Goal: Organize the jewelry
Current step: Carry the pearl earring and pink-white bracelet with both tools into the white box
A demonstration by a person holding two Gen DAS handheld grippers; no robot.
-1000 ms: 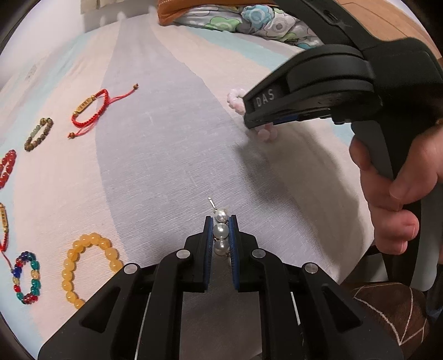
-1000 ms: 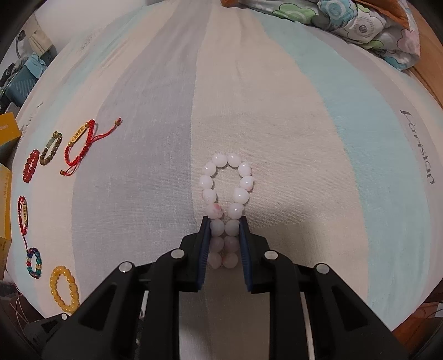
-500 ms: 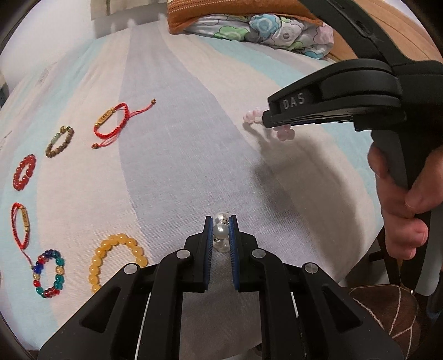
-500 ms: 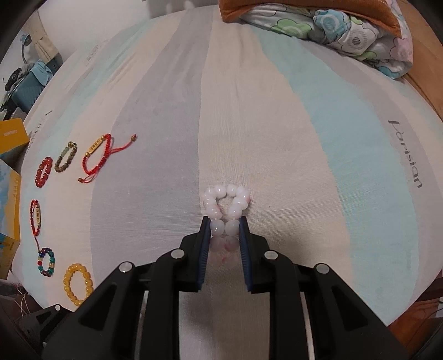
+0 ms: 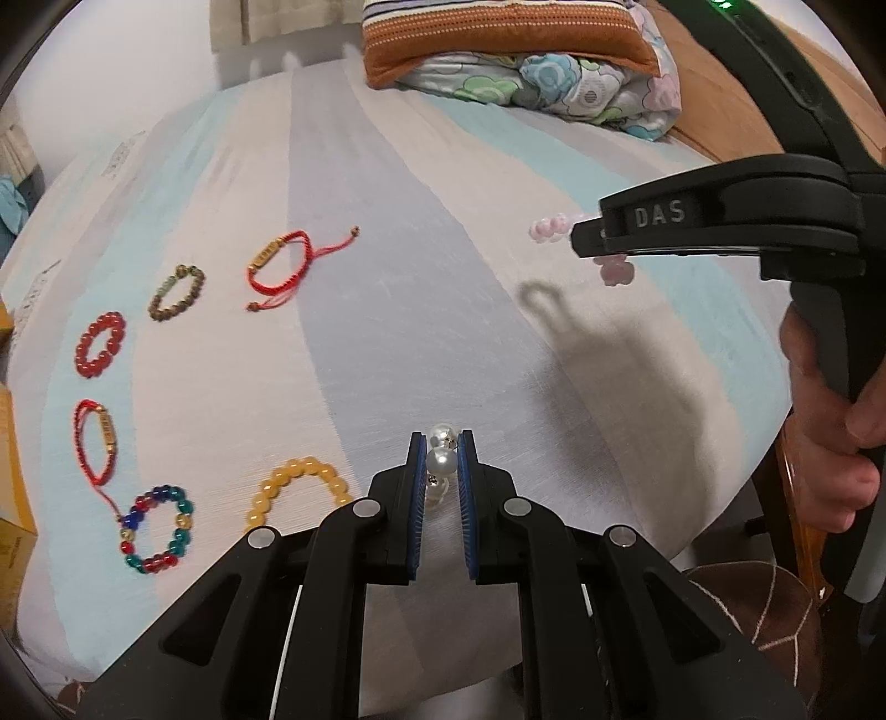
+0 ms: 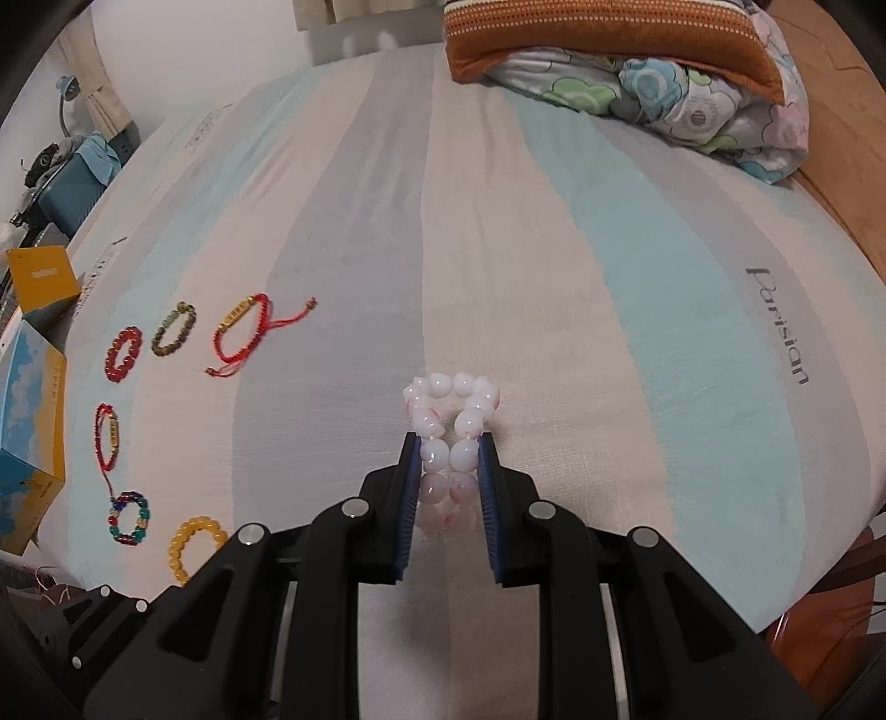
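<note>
Six bracelets sit on the bed (image 6: 554,277) in a loose cluster around 9 o'clock, the cord bracelet (image 6: 243,332) farthest in. Pillow (image 6: 609,44) lies on the quilt (image 6: 692,105) up at 1 o'clock. Boxes (image 6: 27,432) stand off the bed's 9 o'clock edge.

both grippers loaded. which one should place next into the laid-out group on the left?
Left, probably. The left gripper, shut on the pearl bracelet, sits right beside the yellow bead bracelet at the group's edge. The right gripper, shut on the pink bead bracelet, hangs over the bedsheet further right.
</note>
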